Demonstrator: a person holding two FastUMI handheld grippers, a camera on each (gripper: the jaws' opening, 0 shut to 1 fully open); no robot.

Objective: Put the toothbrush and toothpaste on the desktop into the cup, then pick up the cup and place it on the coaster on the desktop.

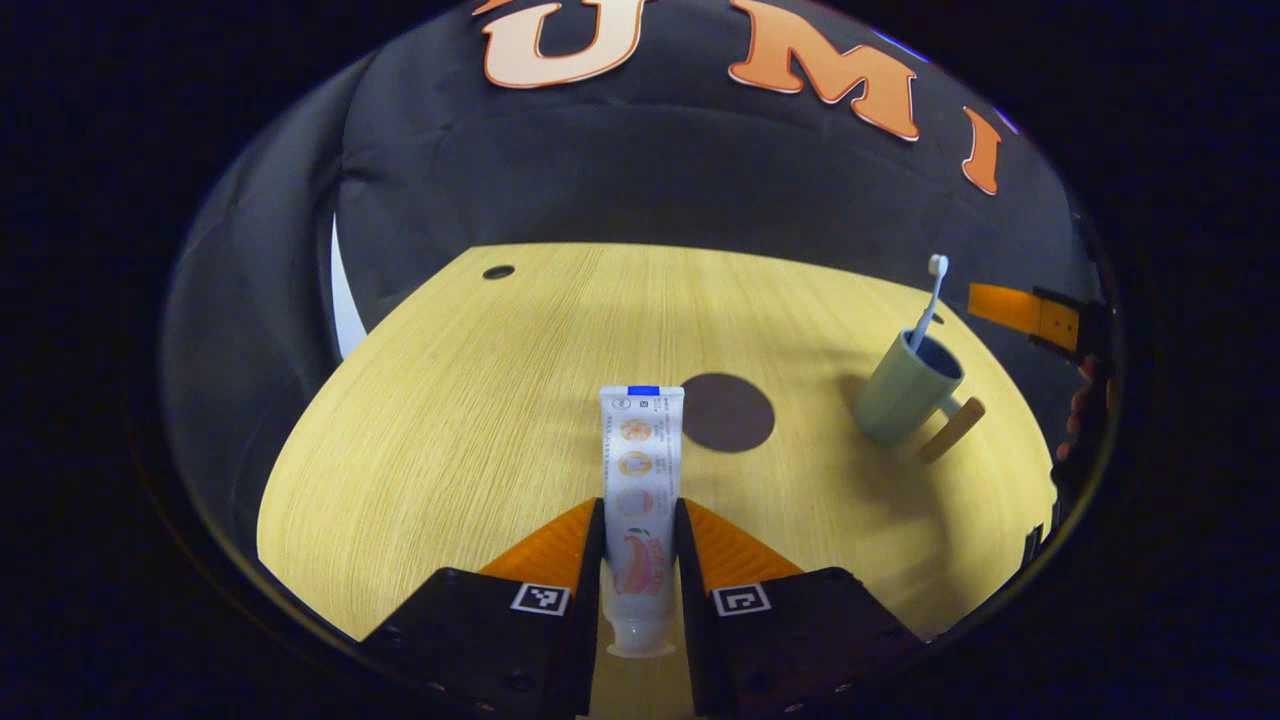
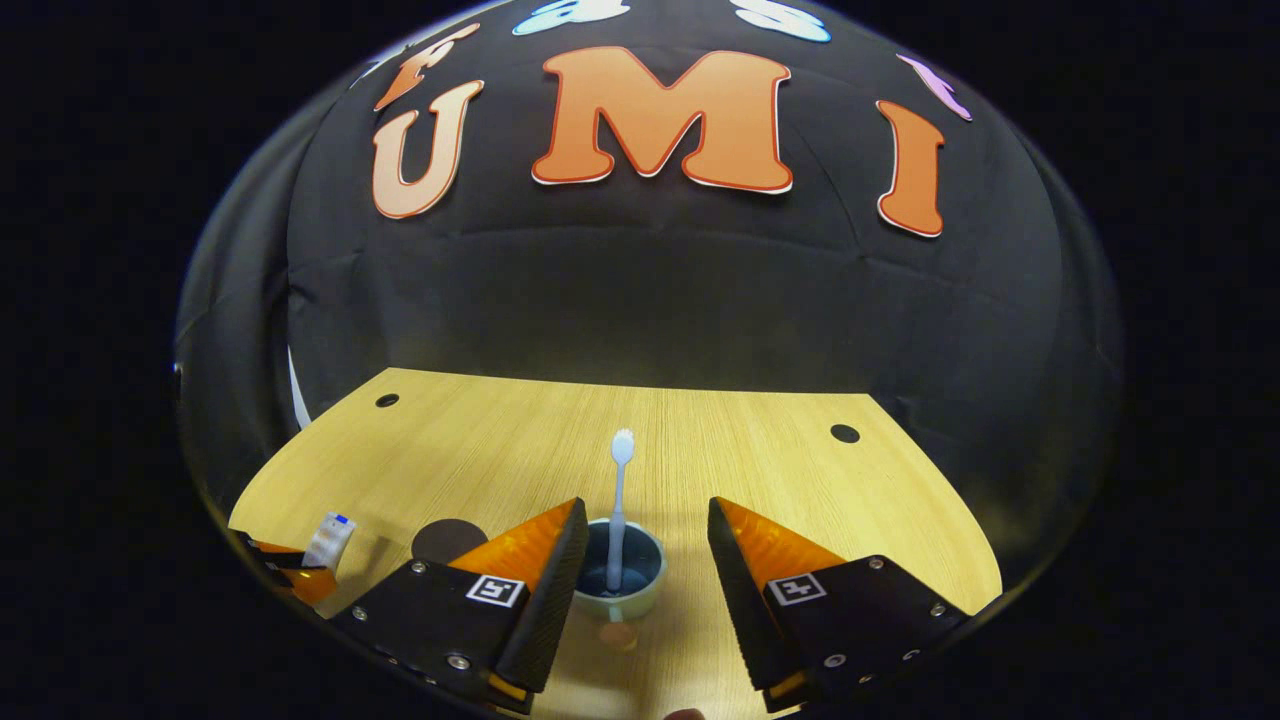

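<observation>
The left tool [image 1: 640,560] is squeezing the white toothpaste tube [image 1: 640,480] to carry it to the green cup [image 1: 905,395], while the right tool [image 2: 640,560] is waiting wide open.

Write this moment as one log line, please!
left gripper: shut on toothpaste | right gripper: open above cup | toothbrush: in cup | coaster: bare
</observation>
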